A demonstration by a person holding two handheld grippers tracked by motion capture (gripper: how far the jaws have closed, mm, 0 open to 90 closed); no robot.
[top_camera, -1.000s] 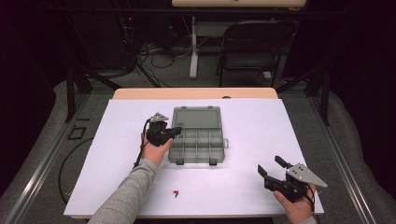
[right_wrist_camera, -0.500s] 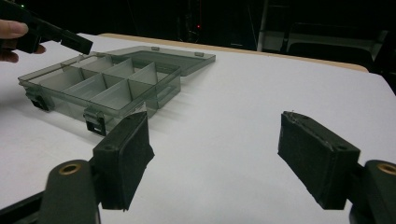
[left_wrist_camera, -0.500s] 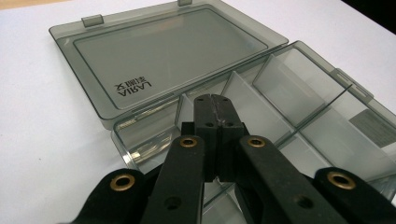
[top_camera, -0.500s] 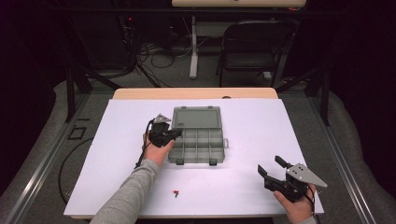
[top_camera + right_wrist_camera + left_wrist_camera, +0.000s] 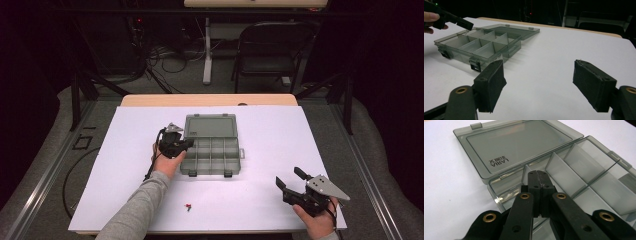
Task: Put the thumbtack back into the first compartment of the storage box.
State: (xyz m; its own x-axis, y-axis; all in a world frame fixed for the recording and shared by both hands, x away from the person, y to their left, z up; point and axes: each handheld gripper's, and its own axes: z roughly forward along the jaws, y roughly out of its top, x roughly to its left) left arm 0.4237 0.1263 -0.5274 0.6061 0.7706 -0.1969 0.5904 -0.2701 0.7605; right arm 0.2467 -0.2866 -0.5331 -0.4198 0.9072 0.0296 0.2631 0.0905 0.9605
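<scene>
White table (image 5: 125, 150); organizer box (image 5: 584, 170) lid reads "AIRAJ".

A white sheet (image 5: 250, 200) covers the wooden table (image 5: 210, 99) at the middle of the frame. A small red and dark piece (image 5: 188, 207) lies near its lower edge. A dark chair (image 5: 270, 55) and tangled cables (image 5: 165, 55) fill the upper background.

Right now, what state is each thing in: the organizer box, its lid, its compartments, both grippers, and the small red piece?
Organizer box: open, flat on the table.
Lid: folded back flat, still hinged.
Compartments: those in sight look empty.
Left gripper: jaws shut, nothing visible between them, tips over a corner compartment.
Right gripper: jaws wide open, empty, away from the box.
Small red piece: loose on the table, untouched.
</scene>
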